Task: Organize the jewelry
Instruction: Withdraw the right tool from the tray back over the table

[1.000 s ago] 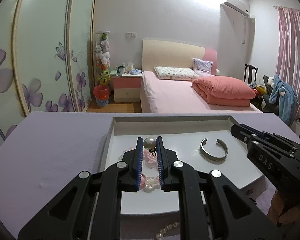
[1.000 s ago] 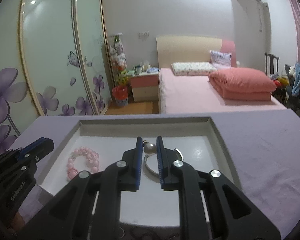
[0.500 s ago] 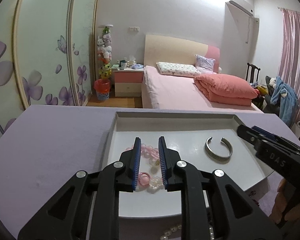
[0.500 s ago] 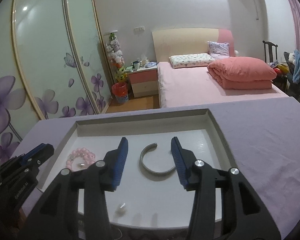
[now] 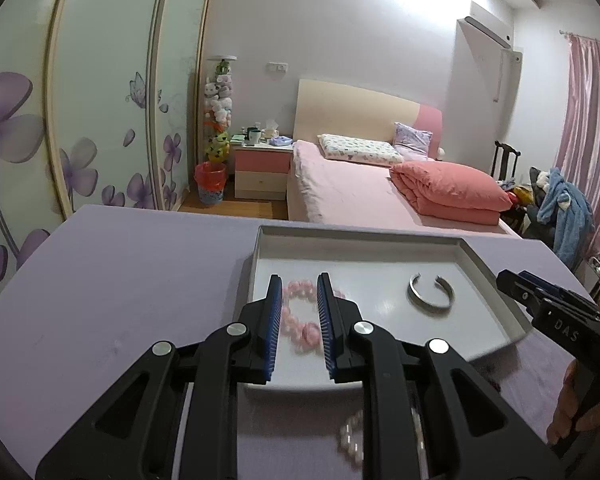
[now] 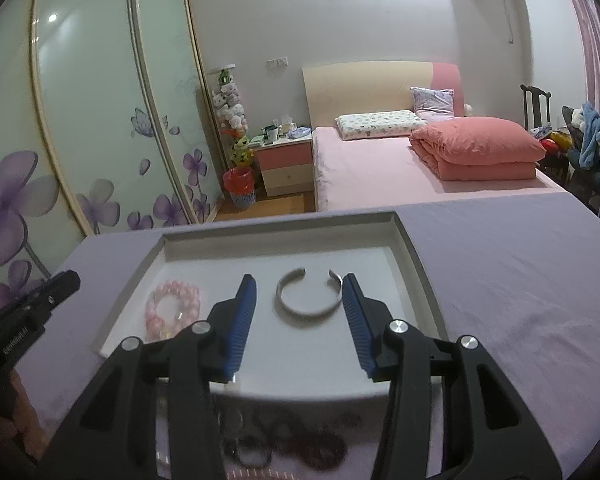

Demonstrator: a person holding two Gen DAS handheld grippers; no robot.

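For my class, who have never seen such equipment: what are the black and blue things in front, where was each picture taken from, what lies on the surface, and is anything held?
They are two hand-held grippers, each with two blue-padded fingers and a camera looking along them. One picture looks along the left gripper, the other along the right gripper. On the purple table sits a white tray holding a pink bead bracelet and a silver cuff bangle. More jewelry lies blurred near the tray's front edge. Both grippers are open; neither holds anything.
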